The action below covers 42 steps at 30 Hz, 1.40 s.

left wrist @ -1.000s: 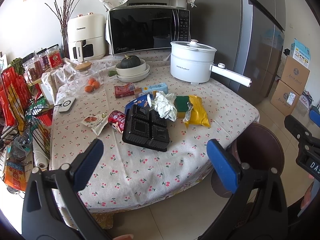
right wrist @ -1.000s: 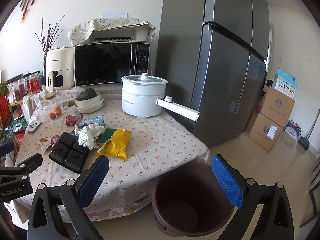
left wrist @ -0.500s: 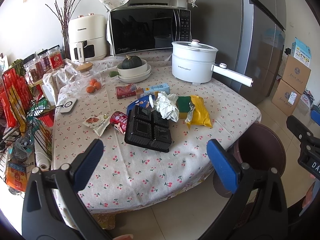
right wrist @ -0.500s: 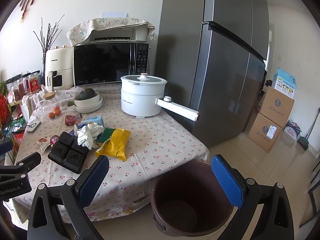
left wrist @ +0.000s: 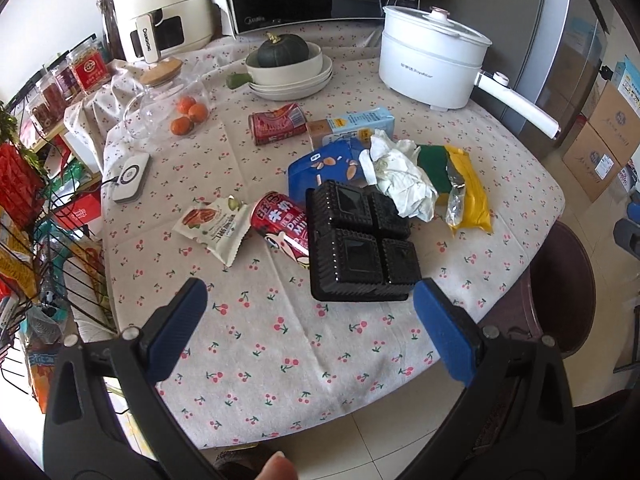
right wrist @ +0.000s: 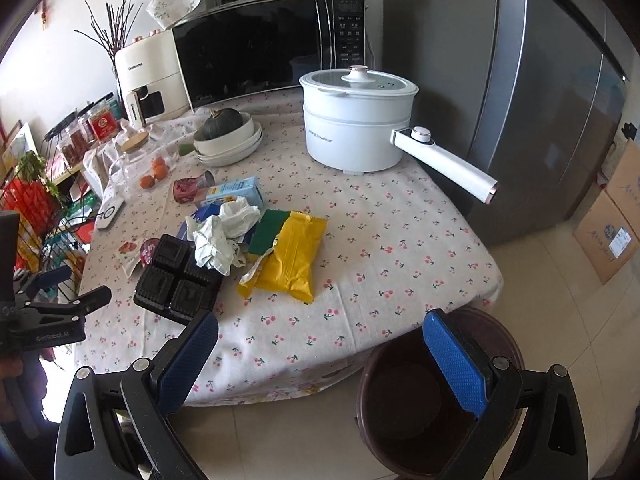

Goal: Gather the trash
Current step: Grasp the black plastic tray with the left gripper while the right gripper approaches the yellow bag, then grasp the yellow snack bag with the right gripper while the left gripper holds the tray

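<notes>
above the table edge (left wrist: 280,400), both tools agape

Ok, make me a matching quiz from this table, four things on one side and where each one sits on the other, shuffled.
Things:
1. pumpkin
2. crumpled tissue
3. oranges
4. brown bin

Places:
A. on the floor beside the table
B. in the stacked white dishes
C. inside the glass jar
D. against the black tray's far edge

Pairs: 1-B, 2-D, 3-C, 4-A

Probably a home kitchen: microwave (right wrist: 264,46), fridge (right wrist: 520,80), cluttered table (right wrist: 400,232).
</notes>
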Motion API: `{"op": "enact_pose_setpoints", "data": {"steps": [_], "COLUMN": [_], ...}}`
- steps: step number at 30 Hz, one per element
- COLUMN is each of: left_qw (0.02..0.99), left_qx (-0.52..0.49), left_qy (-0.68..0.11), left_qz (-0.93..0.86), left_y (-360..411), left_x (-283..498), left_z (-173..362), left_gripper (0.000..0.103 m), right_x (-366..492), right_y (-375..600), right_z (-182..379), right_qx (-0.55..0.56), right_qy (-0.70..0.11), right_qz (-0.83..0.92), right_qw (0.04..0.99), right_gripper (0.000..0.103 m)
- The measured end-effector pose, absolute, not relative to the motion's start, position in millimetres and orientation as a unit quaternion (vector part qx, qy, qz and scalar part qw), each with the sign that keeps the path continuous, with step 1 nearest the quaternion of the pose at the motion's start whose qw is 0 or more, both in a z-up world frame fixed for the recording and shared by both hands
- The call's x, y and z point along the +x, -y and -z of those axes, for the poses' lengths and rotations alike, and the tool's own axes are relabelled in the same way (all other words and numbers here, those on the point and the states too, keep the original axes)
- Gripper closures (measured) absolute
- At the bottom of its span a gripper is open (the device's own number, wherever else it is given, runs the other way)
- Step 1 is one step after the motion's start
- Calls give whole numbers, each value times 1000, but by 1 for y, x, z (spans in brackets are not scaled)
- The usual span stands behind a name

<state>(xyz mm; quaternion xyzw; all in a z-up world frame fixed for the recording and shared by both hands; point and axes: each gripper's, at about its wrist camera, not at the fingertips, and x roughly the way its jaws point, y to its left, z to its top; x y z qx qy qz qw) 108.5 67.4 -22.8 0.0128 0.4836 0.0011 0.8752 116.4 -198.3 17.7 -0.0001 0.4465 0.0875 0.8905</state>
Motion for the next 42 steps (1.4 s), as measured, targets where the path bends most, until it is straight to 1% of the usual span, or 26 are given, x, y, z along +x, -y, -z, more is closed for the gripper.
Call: {"op": "enact_pose_setpoints", "data": {"steps": [2, 4, 7, 9, 11, 12, 13, 15, 16, 17, 22, 27, 31, 38, 41, 42], "left_qw": [863, 848, 838, 833, 828, 826, 825, 823, 825, 826, 823, 833, 844, 852, 853, 853], "left_qx": [-4, -17, -22, -28, -32, -33, -34, -49, -56, -63, -84, -99, -109, -125, -132, -133], "left_qy": [-506, -530, -544, -551, -557, -560, -561, -562, -559, -556, -555, -536, -516, -501, -499, -498], "left_qz": [9, 25, 39, 46, 52, 55, 57, 66, 66, 69, 86, 101, 99, 86, 84, 83], "left_y": [-69, -66, -60, -57, -53, -52, -51, -52, -53, -55, -59, -68, -81, -104, -111, -112], "left_x": [121, 133, 150, 158, 165, 167, 169, 169, 168, 169, 165, 155, 144, 128, 125, 126], "left_z": [39, 54, 69, 76, 83, 85, 89, 91, 90, 89, 87, 69, 55, 46, 45, 45], "left_gripper": [1, 3, 5, 10, 20, 23, 28, 30, 33, 42, 42, 42, 42, 42, 42, 42], "right_x": [127, 138, 147, 153, 159, 161, 163, 167, 170, 172, 184, 201, 218, 244, 254, 255], "right_y": [199, 199, 201, 200, 199, 199, 199, 200, 201, 201, 204, 201, 186, 148, 140, 139], "right_z": [3, 25, 31, 27, 24, 24, 26, 30, 33, 36, 50, 60, 70, 100, 114, 117], "right_qx": [10, 6, -5, -20, -35, -39, -41, -37, -34, -30, -5, 33, 55, 61, 68, 74], "right_qy": [-459, -502, -510, -496, -486, -484, -486, -493, -497, -502, -525, -536, -544, -573, -579, -580], "right_qz": [-83, -82, -77, -69, -62, -60, -60, -61, -62, -64, -65, -66, -75, -83, -79, -78], "right_qw": [884, 861, 857, 865, 871, 872, 871, 867, 865, 862, 849, 841, 834, 813, 808, 808], "right_gripper": [0, 0, 0, 0, 0, 0, 0, 0, 0, 0, 0, 0, 0, 1, 8, 15]}}
